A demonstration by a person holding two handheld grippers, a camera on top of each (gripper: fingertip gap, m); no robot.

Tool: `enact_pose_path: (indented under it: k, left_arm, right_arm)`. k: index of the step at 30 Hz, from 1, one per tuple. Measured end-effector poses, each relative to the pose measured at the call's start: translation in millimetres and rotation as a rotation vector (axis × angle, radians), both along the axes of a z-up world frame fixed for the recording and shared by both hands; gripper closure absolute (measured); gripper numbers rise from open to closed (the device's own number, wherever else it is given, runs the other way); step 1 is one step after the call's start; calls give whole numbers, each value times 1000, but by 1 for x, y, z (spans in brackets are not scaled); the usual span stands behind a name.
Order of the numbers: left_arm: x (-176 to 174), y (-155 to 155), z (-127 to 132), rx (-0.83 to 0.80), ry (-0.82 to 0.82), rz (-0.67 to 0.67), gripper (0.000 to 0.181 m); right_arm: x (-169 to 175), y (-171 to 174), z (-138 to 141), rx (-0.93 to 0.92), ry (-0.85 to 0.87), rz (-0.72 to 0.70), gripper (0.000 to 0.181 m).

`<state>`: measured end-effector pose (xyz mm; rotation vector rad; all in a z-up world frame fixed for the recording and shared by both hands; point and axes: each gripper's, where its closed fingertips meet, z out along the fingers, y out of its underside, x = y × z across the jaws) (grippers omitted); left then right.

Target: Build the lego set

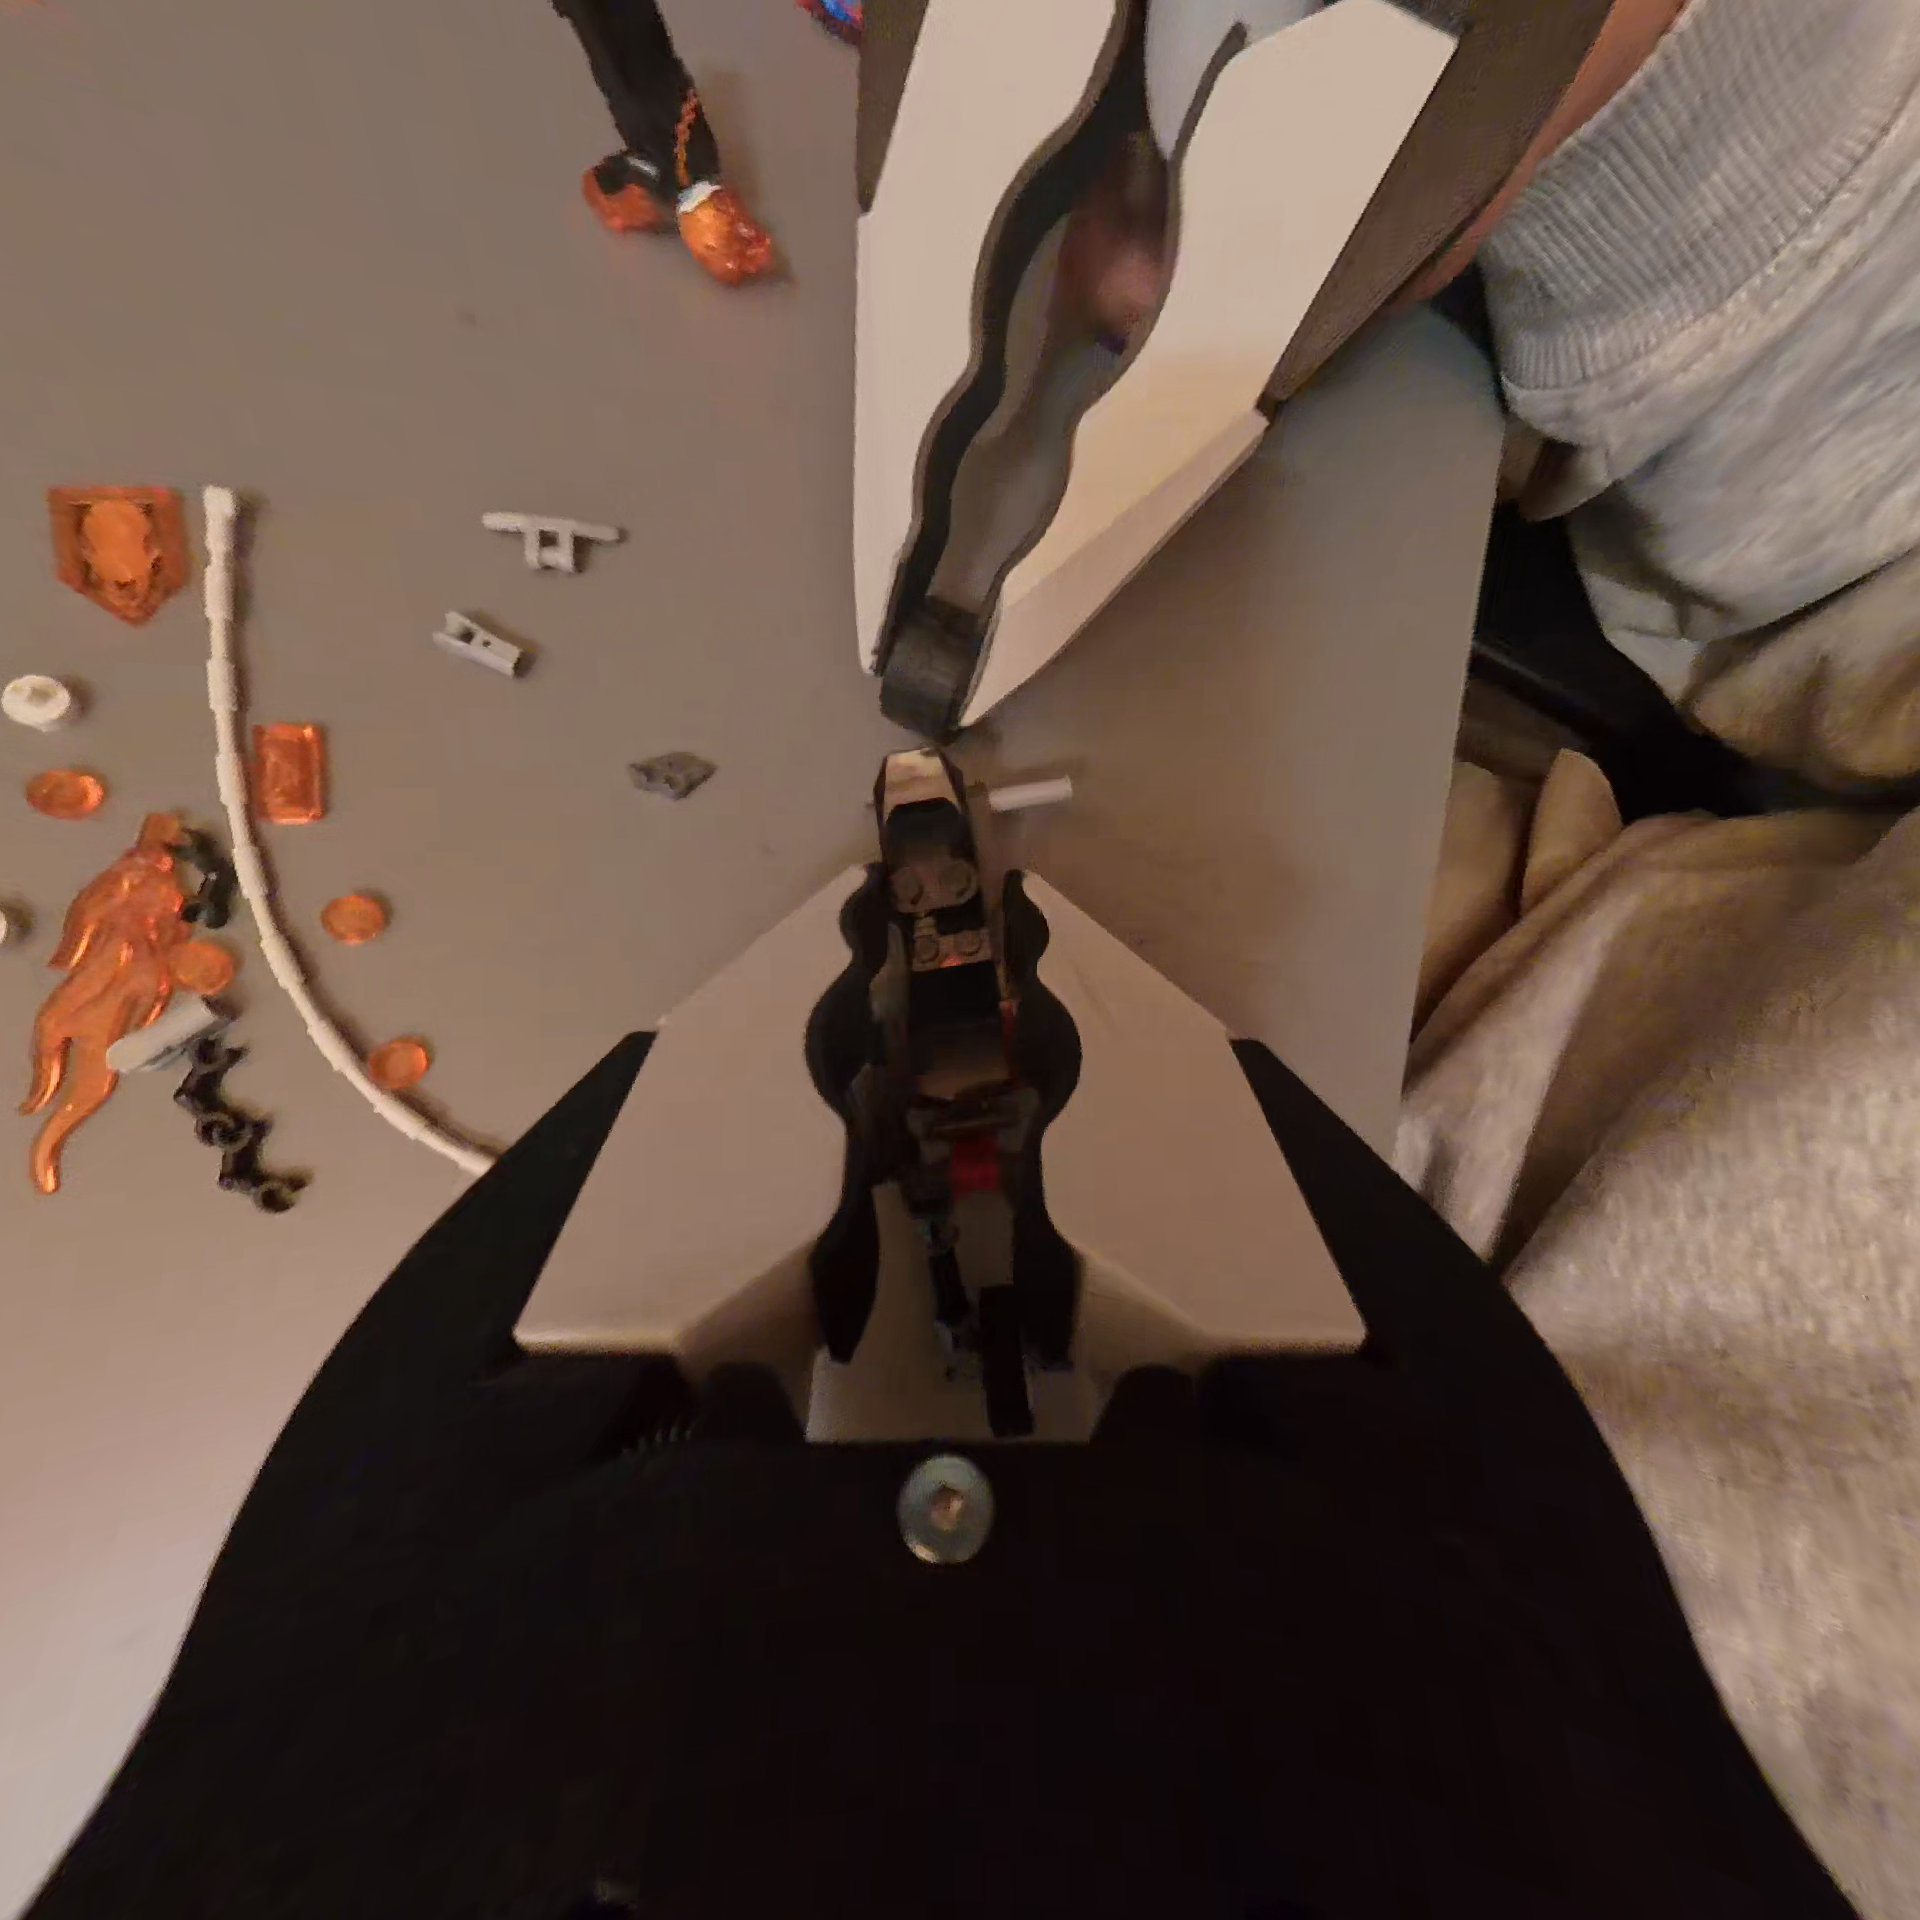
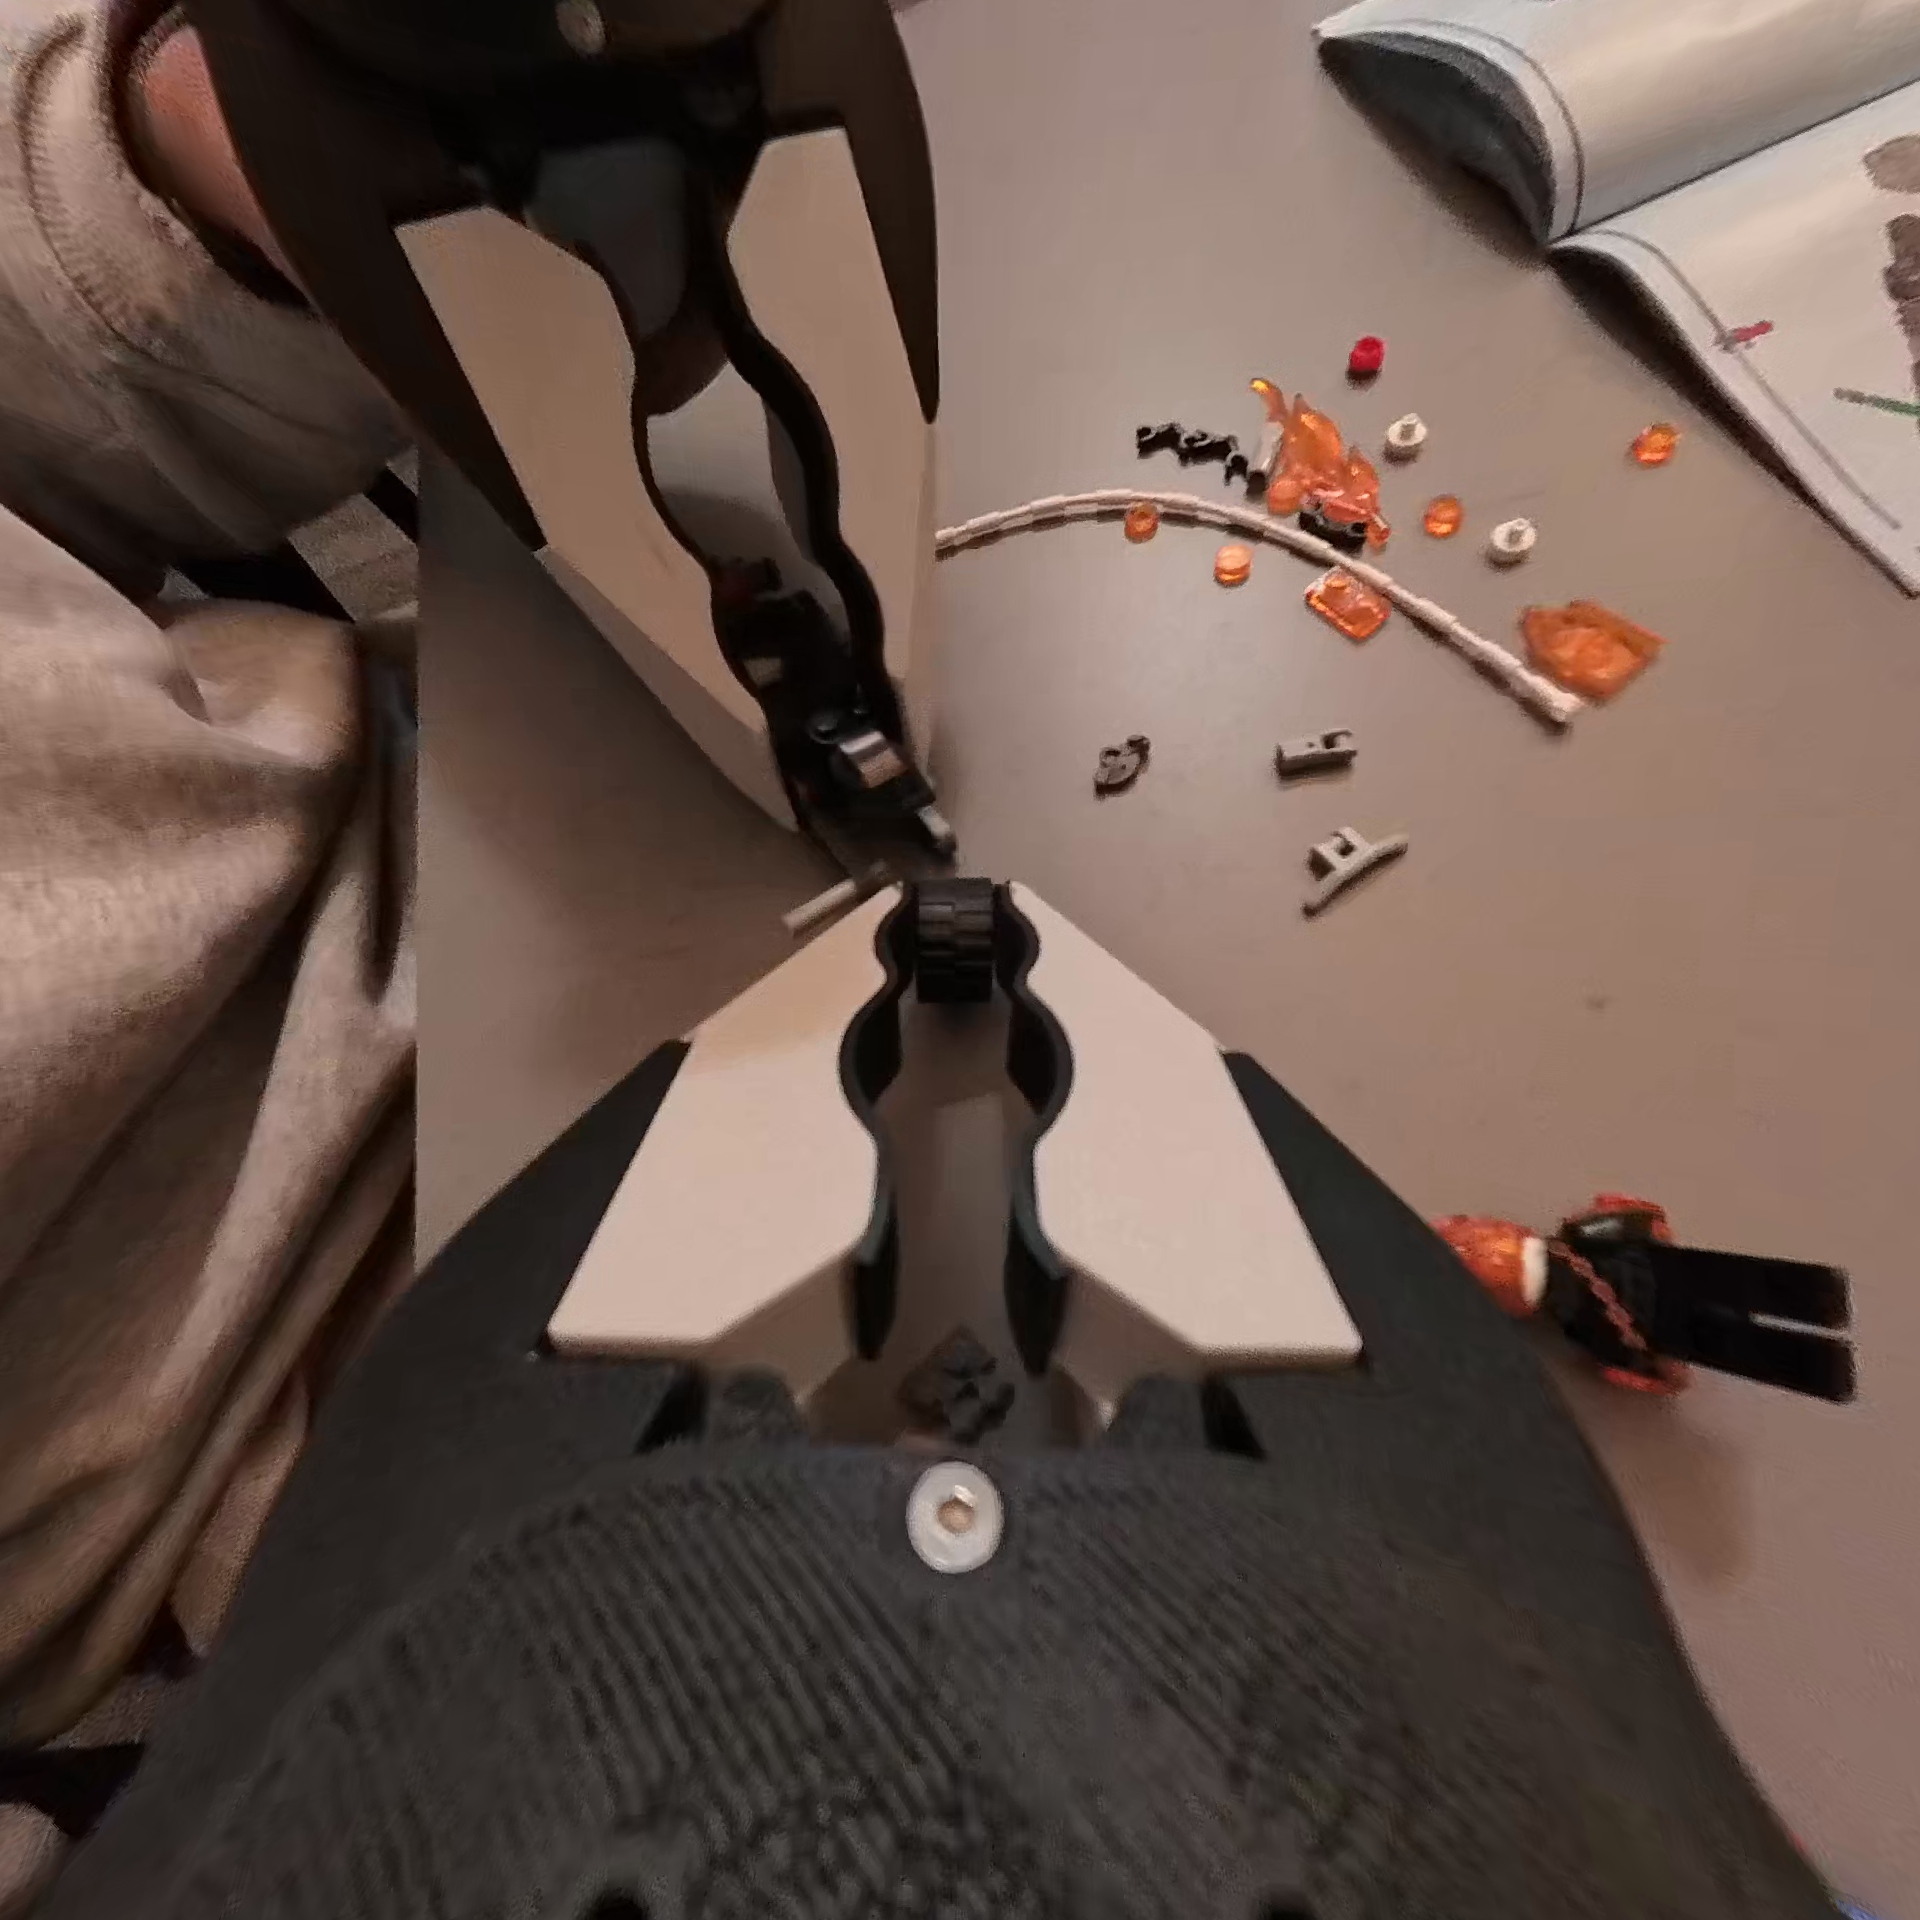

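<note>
Joining the black wheel to the small dark build seems to be the step in hand, and it needs a straight line between the two tools. The right gripper is closed on the wheel at the very tips, in the centre of the right wrist view. The left gripper is clamped on the build, which lies deep between its fingers in the centre of the left wrist view, with only the front end free.

A short light pin shows just beside the front of the build; whether it belongs to the build I cannot tell. If it is the axle, I judge the wheel hole must meet it squarely before any push, because a tilted push could twist the wheel out of the tips.

Loose parts stay at the left of the left wrist view: an orange flame piece, a white curved strip and a grey bracket on the table. Keep the push short and along the axle.
</note>
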<state>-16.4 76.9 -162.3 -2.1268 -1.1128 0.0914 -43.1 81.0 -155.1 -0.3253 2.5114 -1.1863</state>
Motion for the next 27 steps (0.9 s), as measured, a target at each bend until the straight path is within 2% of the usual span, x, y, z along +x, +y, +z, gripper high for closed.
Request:
enact_pose_path:
  k: [4, 9, 13, 19, 27]
  left_arm:
    - [6, 6, 0, 8, -5, -74, 161]
    - [12, 8, 0, -14, 17, -139, 161]
    - [15, 11, -1, -59, 51, -172, 162]
    - [10, 14, 3, -87, 92, -162, 165]
    - [14, 15, -2, -139, 77, -198, 165]
  right_arm:
    - [5, 0, 0, 0, 4, 18, 167]
    - [9, 7, -5, 40, 0, 33, 148]
    - [5, 11, -7, 54, 26, 22, 146]
    - [-2, 14, -6, 41, 65, 12, 168]
    - [6, 21, -10, 80, 60, 57, 169]
